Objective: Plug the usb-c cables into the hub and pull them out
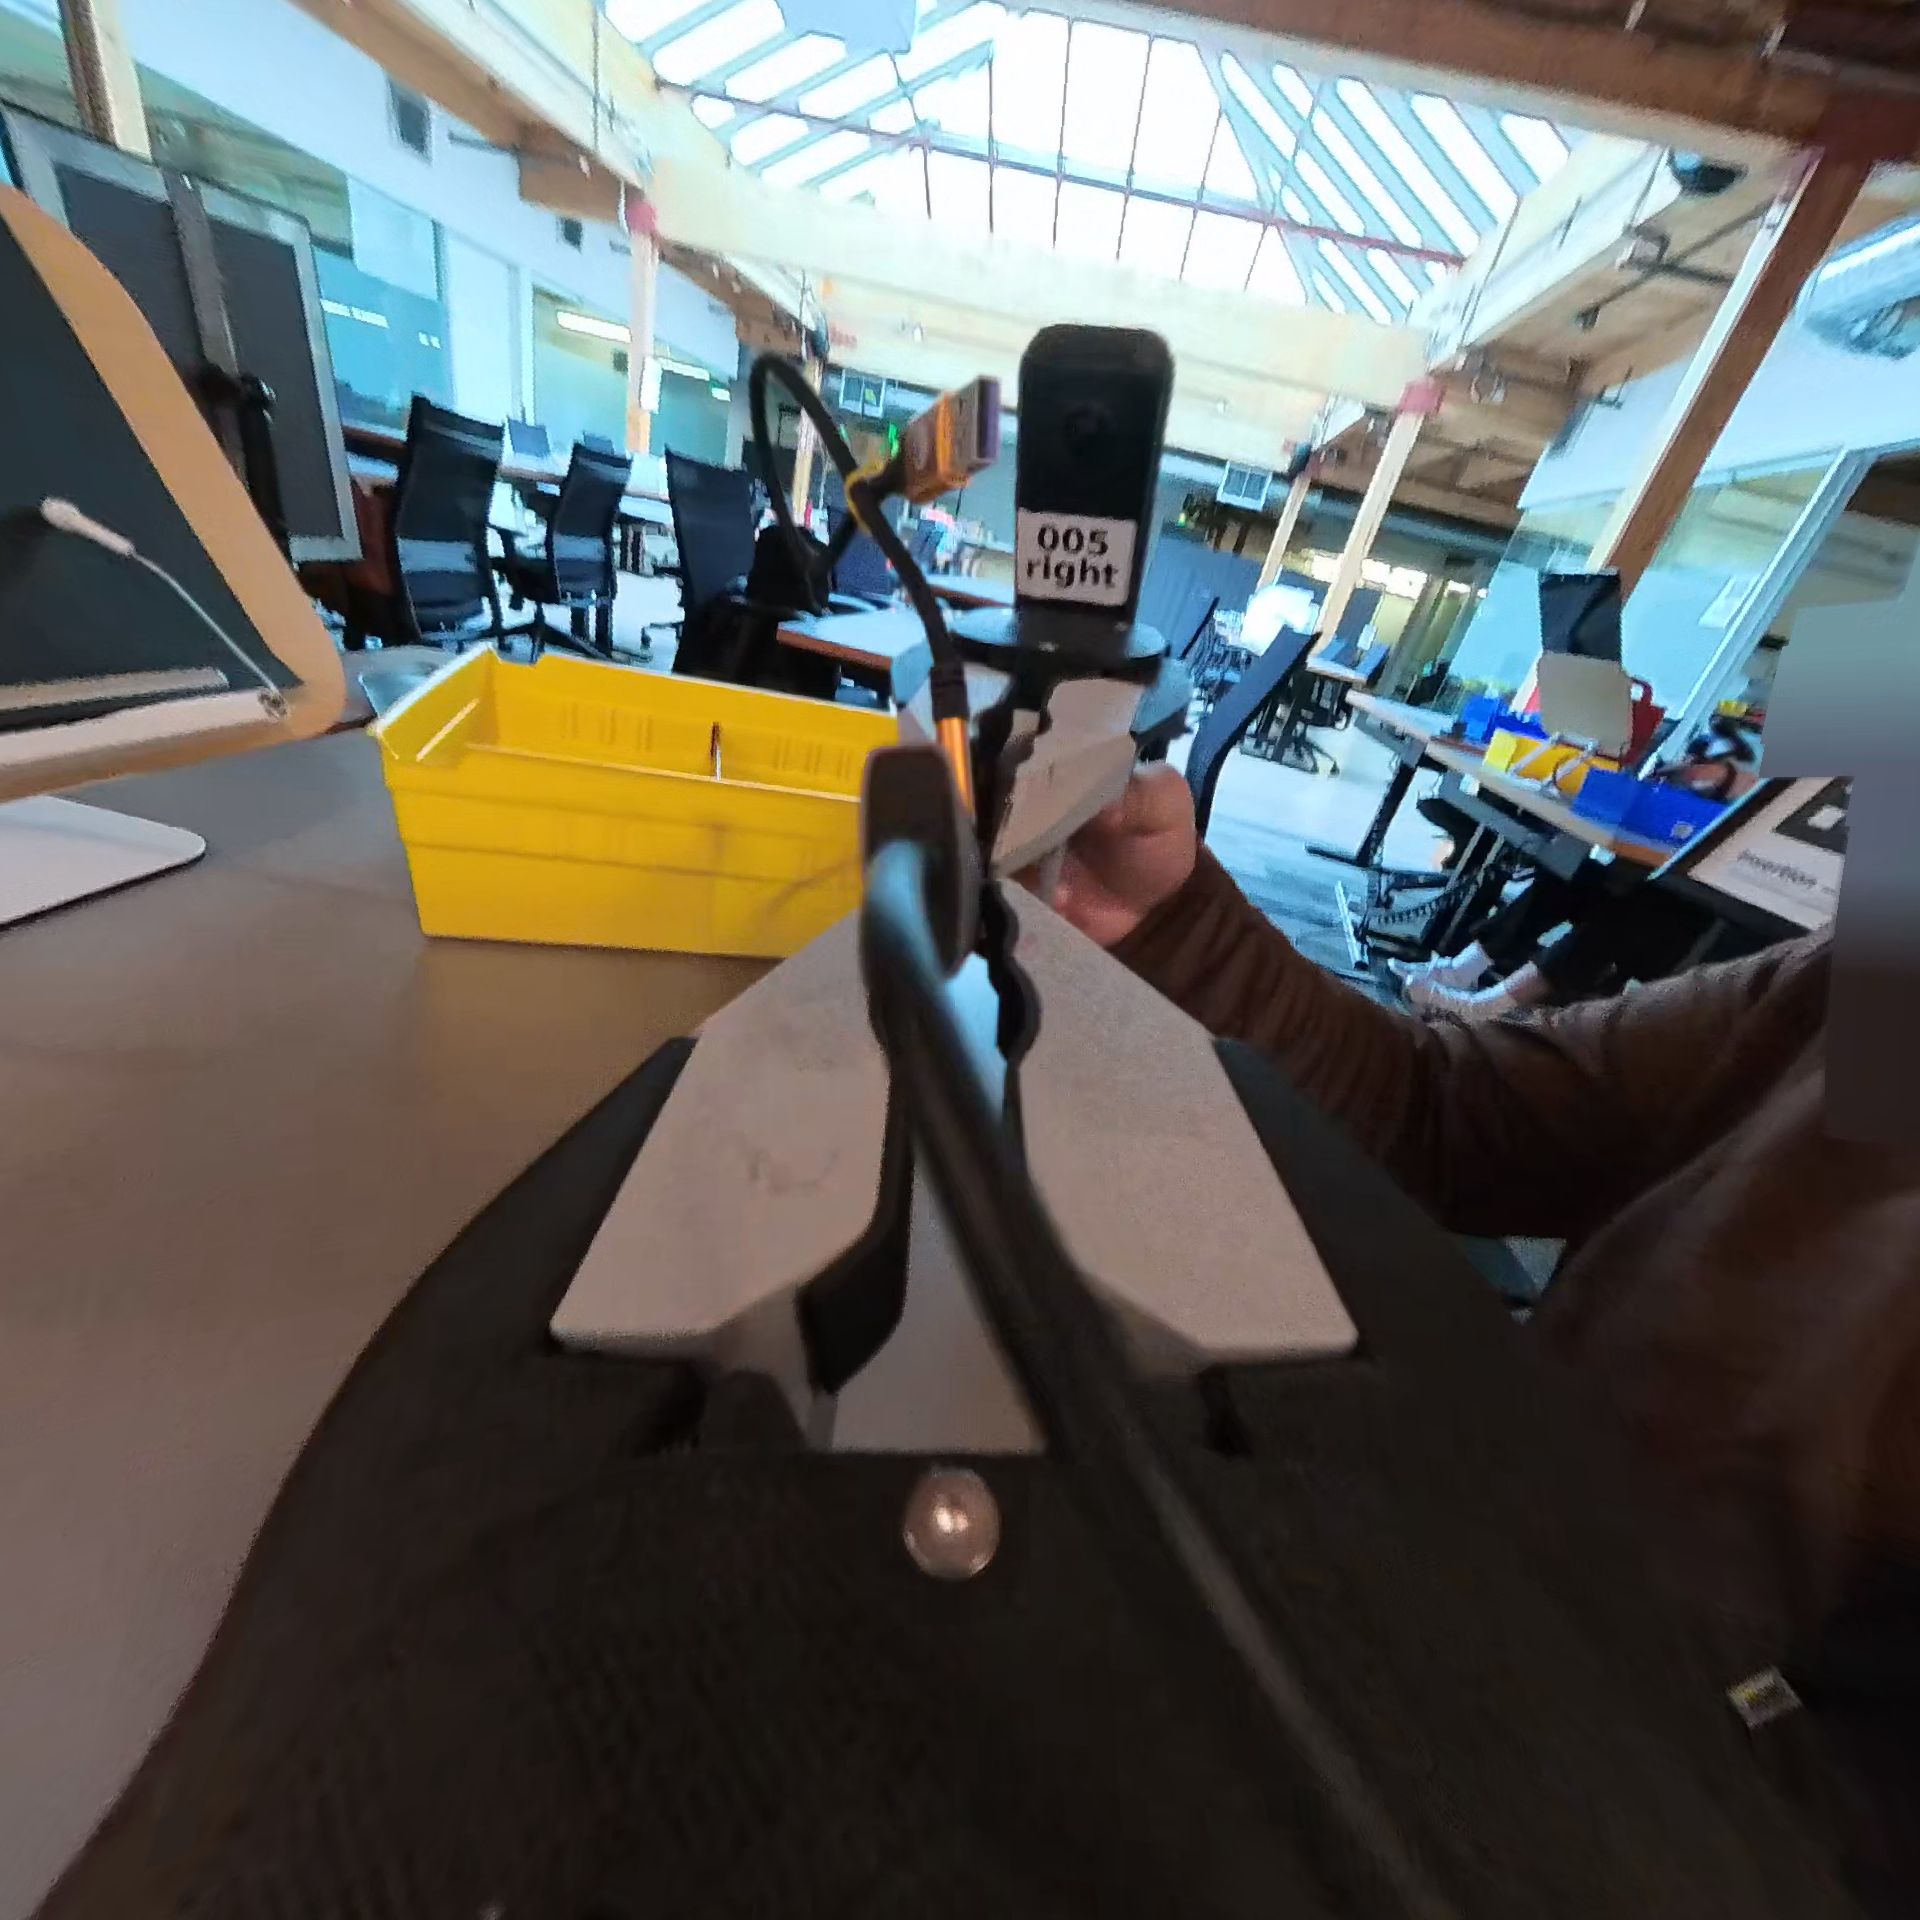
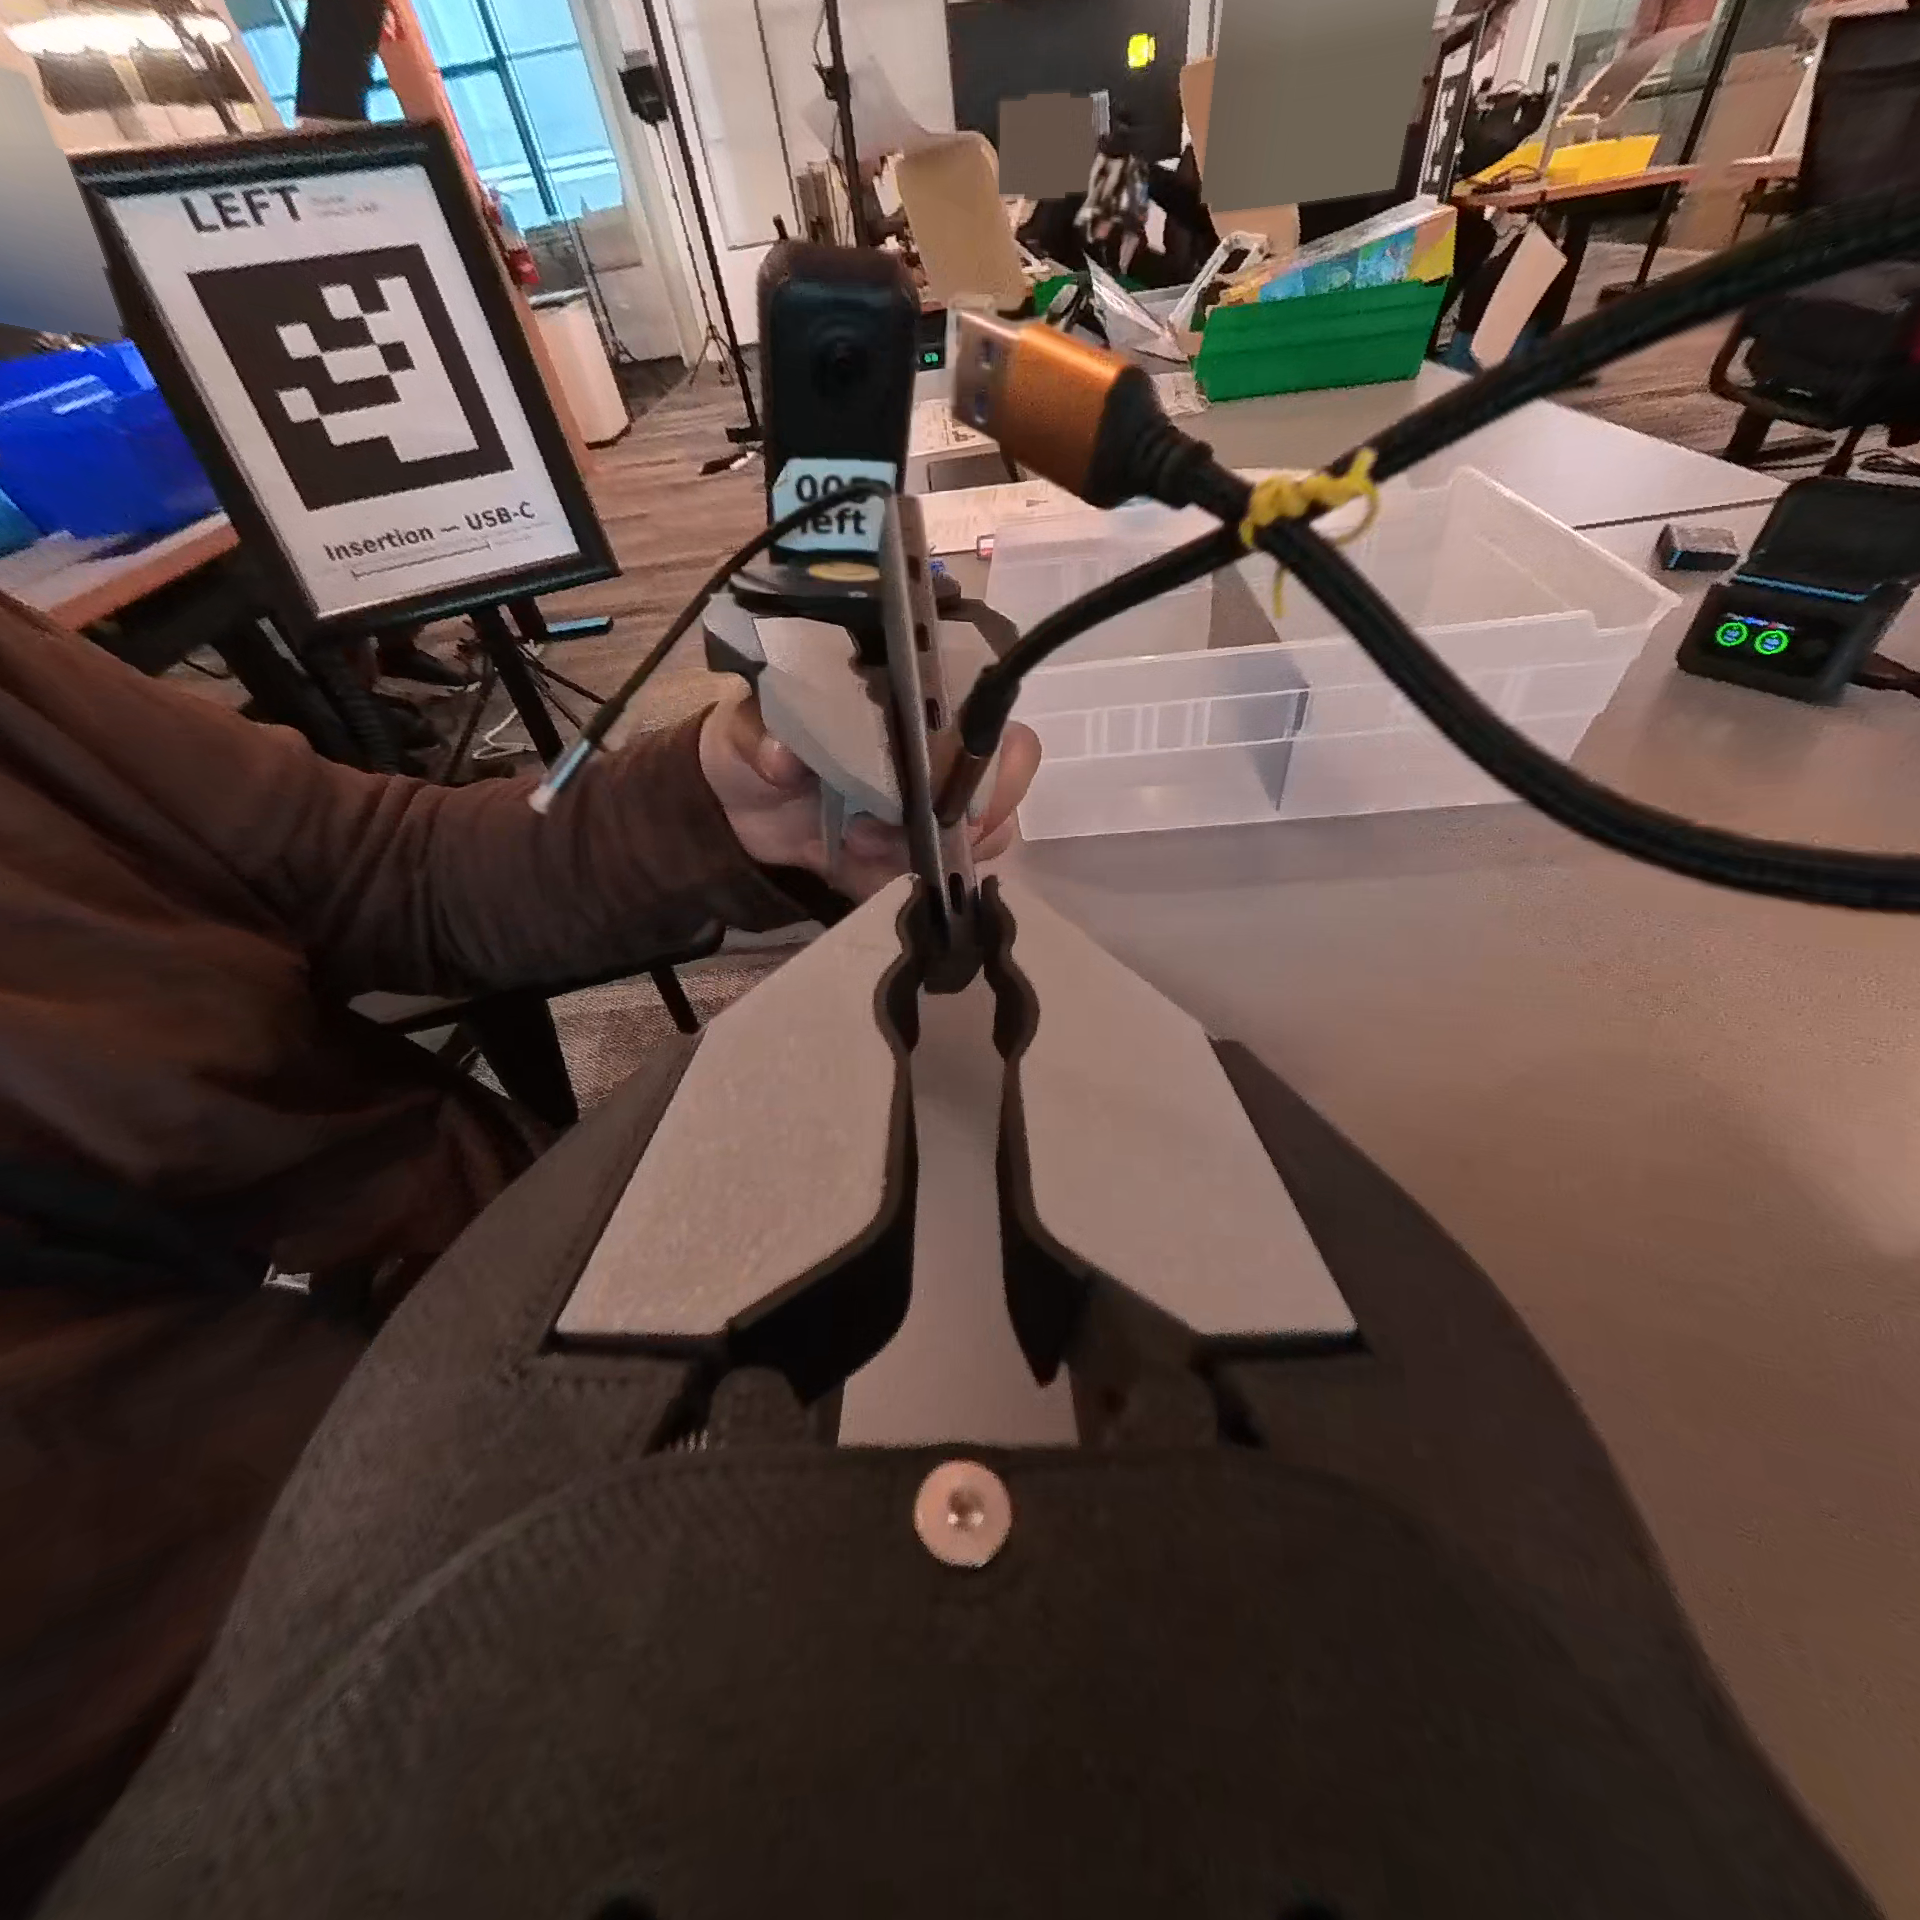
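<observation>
A thin grey hub (image 2: 914, 675) stands edge-on and tilted in the air between the two facing grippers. In the left wrist view it is a dark slab (image 1: 920, 831). My left gripper (image 1: 940, 914) is shut on it. My right gripper (image 2: 948, 914) is nearly closed, with the hub's lower end between its tips. A black braided cable (image 2: 1558, 790) hangs in loops. Its USB-C plug (image 2: 968, 764), with an orange collar (image 1: 956, 738), meets the hub's side just past the tips. Its orange USB-A end (image 2: 1049, 405) hangs free. The hub's own thin lead (image 2: 566, 774) dangles left.
A yellow bin (image 1: 623, 821) stands on the brown table beyond the grippers, and a monitor foot (image 1: 83, 852) is at the left. A clear divided bin (image 2: 1351, 665) and a small black device with green lights (image 2: 1787, 623) sit on the table (image 2: 1455, 1143). A framed marker sign (image 2: 343, 384) stands at the left.
</observation>
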{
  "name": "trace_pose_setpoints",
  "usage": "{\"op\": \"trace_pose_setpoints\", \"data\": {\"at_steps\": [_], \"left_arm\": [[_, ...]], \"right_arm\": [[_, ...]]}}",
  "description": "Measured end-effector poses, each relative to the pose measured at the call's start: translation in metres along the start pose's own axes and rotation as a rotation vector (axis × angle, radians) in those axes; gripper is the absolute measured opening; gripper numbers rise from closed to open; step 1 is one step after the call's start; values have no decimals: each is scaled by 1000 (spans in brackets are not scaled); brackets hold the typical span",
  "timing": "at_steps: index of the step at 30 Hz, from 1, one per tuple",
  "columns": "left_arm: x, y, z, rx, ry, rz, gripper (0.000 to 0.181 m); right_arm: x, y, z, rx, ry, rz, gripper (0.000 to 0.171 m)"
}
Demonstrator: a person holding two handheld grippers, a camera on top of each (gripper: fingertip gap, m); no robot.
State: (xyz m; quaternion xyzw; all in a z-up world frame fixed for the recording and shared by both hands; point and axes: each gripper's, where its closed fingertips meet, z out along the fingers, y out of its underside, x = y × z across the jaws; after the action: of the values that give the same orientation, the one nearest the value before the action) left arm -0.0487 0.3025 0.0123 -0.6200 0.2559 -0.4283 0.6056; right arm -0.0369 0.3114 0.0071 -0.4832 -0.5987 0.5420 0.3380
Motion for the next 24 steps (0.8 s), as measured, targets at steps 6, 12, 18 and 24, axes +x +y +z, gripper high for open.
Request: {"op": "trace_pose_setpoints", "data": {"at_steps": [6,12,18,24], "left_arm": [[1,7,-3,-42,19,-32,9],[5,10,1,-41,32,-14,8],[1,9,3,-3,14,-13,7],[1,5,5,34,3,-38,8]], "right_arm": [[-4,8,4,-26,-51,42,6],[-7,9,4,-46,-64,38,6],[-2,7,4,-15,-40,47,6],[0,-11,-4,117,-56,61,10]]}}
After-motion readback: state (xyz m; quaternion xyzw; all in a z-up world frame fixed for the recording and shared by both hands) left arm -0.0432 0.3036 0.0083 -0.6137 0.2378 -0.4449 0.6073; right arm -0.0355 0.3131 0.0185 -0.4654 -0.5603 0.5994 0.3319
